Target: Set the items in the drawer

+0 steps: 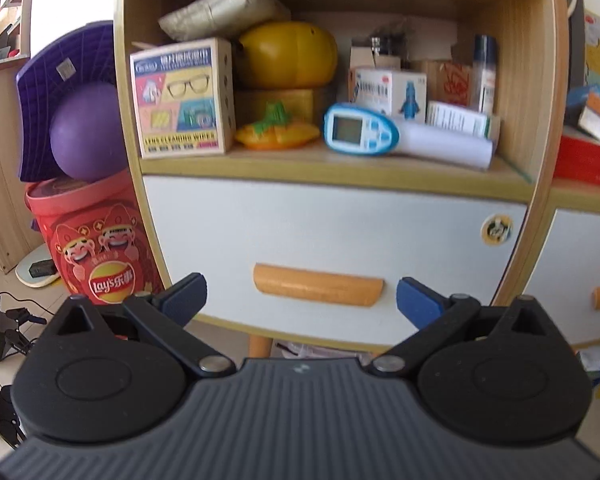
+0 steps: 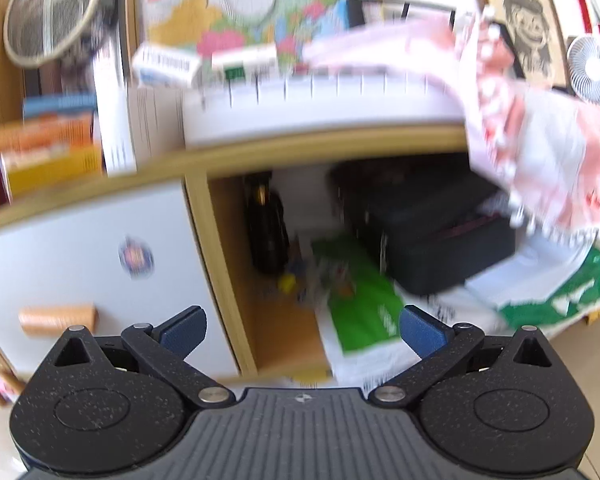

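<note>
Dead ahead of my left claw [image 1: 300,296] stood the shut drawer [image 1: 320,240], its handle [image 1: 318,284] level between my spread, empty fingers. My right claw [image 2: 302,326], also apart and empty, faced an open cubby [image 2: 284,280], blurred.

The left wrist view faces a white drawer [image 1: 332,256] close up, while the right wrist view, blurred, faces an open cabinet compartment [image 2: 284,264] further right.
</note>
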`<state>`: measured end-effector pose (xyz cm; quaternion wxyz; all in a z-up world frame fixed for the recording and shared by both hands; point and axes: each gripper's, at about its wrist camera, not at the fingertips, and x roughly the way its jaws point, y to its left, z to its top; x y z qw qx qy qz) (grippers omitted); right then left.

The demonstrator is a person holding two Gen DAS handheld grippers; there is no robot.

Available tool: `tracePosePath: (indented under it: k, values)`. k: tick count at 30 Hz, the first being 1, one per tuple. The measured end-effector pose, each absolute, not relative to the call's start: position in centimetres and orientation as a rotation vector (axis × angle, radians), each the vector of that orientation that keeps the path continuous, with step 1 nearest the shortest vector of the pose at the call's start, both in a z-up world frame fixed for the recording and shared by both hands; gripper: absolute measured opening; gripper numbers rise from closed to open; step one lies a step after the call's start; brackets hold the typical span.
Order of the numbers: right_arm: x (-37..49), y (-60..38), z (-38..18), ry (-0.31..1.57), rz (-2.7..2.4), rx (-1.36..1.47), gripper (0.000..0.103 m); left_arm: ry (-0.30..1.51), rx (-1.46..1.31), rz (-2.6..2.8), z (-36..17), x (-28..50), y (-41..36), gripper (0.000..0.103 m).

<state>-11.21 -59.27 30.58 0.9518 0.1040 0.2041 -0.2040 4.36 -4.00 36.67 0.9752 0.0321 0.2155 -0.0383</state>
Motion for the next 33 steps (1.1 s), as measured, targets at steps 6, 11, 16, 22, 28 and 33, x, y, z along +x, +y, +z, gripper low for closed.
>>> tracePosePath:
  k: [6, 11, 16, 22, 28, 33]
  values:
    - [-11.7, -59.1, 35.9, 0.343, -0.413, 0.157, 0.103, 0.368, 0.038, -0.079, 42.8, 4.0, -3.7, 0.102]
    - [-11.9, -58.3, 40.8, 0.294, -0.383, 0.077, 0.103, 0.305, 0.046, -0.094, 48.4, 3.0, -4.7, 0.102]
    - [-12.3, -57.1, 47.0, 0.225, -0.371, -0.018, 0.103, 0.256, 0.043, -0.094, 53.9, 1.9, -6.6, 0.102]
    - [-12.1, -55.5, 52.8, 0.165, -0.350, -0.111, 0.103, 0.219, 0.036, -0.124, 58.0, 0.5, -9.6, 0.102]
    - [-11.5, -55.3, 56.3, 0.157, -0.348, -0.079, 0.103, 0.270, 0.018, -0.166, 57.7, -0.6, -13.9, 0.102]
    - [-11.6, -54.9, 56.6, 0.190, -0.318, 0.073, 0.103, 0.318, 0.014, -0.214, 54.2, -1.3, -17.5, 0.102]
